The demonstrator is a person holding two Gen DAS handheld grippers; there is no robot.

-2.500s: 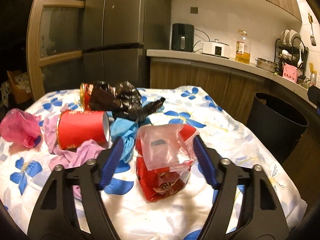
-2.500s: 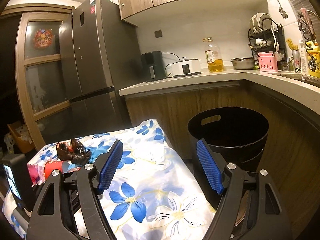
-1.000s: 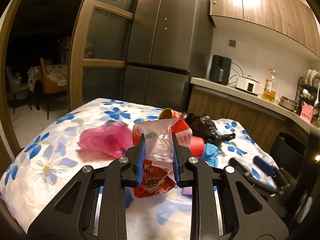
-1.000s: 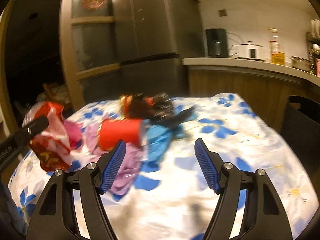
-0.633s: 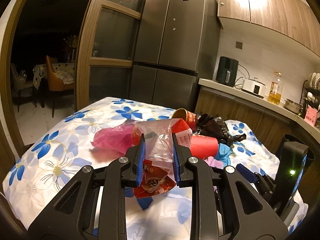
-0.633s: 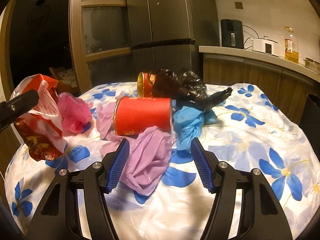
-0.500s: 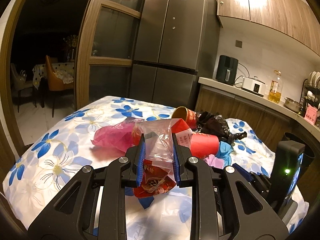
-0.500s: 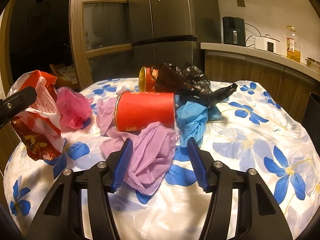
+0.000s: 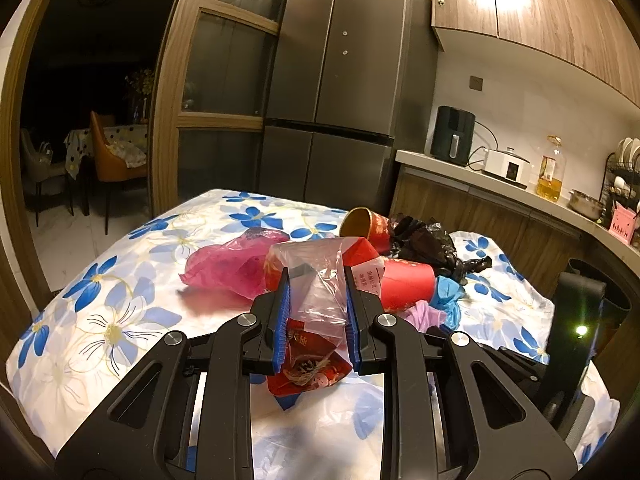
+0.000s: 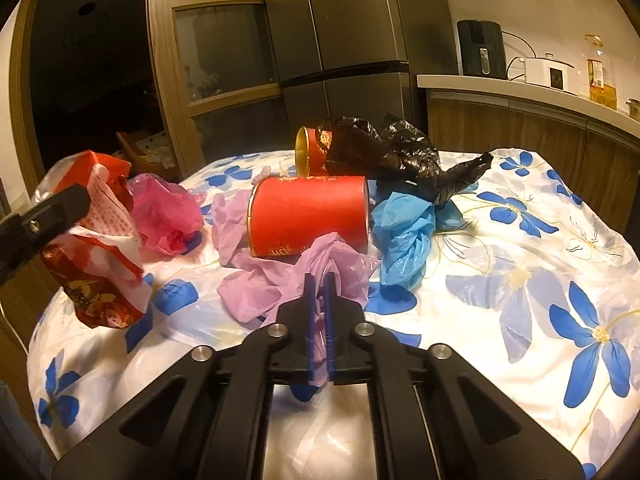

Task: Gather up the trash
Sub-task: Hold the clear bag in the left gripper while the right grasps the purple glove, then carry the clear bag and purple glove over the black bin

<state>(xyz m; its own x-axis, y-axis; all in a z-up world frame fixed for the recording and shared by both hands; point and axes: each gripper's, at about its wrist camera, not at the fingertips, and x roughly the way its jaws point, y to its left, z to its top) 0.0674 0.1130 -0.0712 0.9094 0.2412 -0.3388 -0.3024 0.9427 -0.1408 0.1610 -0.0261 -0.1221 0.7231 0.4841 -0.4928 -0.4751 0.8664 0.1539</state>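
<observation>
The tabletop (image 10: 520,300), covered with a white cloth with blue flowers, carries most of the trash in one loose pile near its middle. The black bin (image 9: 600,292) stands beside the far right corner of the tabletop, and I cannot see if anything is inside it. In the pile, a black plastic bag (image 10: 392,152) lies at the back, partly over a smaller red cup (image 10: 310,152); in front of them a large red cup (image 10: 308,216) lies on its side, with a blue plastic bag (image 10: 404,224) just beside it and a pink plastic bag (image 10: 164,208) on the other side. The left gripper (image 9: 316,312) holds a red snack wrapper with clear plastic (image 9: 316,280) between its fingers, lifted above the cloth. The right gripper (image 10: 318,308) has just been closing, and its fingers now pinch the purple plastic bag (image 10: 280,280), which lies on the cloth touching the large red cup. So I judge the task is at an early stage: two pieces are gripped, nothing is visibly binned, and five pieces remain.
</observation>
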